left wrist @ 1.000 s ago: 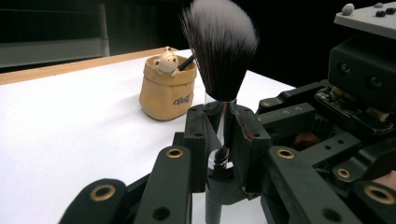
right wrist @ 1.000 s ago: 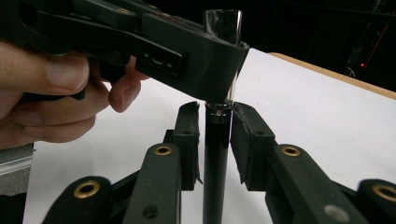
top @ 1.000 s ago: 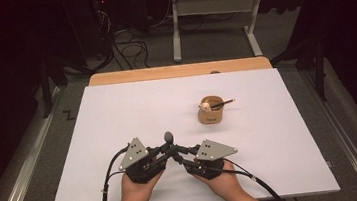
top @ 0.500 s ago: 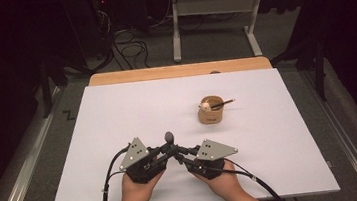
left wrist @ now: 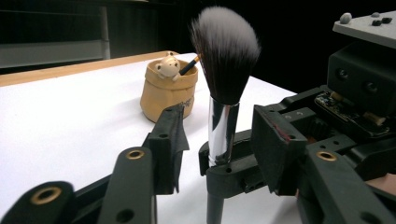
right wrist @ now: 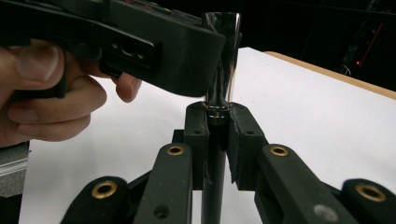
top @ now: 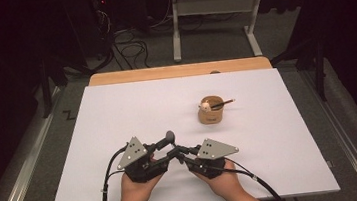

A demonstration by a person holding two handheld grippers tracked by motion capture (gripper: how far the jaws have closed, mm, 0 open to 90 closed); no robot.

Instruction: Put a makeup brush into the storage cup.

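A makeup brush (left wrist: 224, 51) with a dark, white-tipped head and silver ferrule stands upright near the table's front edge (top: 170, 137). My right gripper (right wrist: 217, 116) is shut on its dark handle just below the ferrule. My left gripper (left wrist: 220, 116) has just been opening; the ferrule stands between its pads with a gap on each side. In the high view the left gripper (top: 164, 150) and right gripper (top: 175, 153) meet tip to tip at the brush. A tan pot (top: 211, 109) holding a small bear figure and a pencil stands farther back on the right.
The white table top (top: 118, 117) has a wooden strip (top: 178, 71) along its far edge. Cables trail from both grippers off the front edge. In the right gripper view the person's hand (right wrist: 51, 98) and the left gripper's body (right wrist: 116, 42) sit close above the jaws.
The left gripper's jaws have spread slightly off the brush. Both hands and the brush stay where they were.
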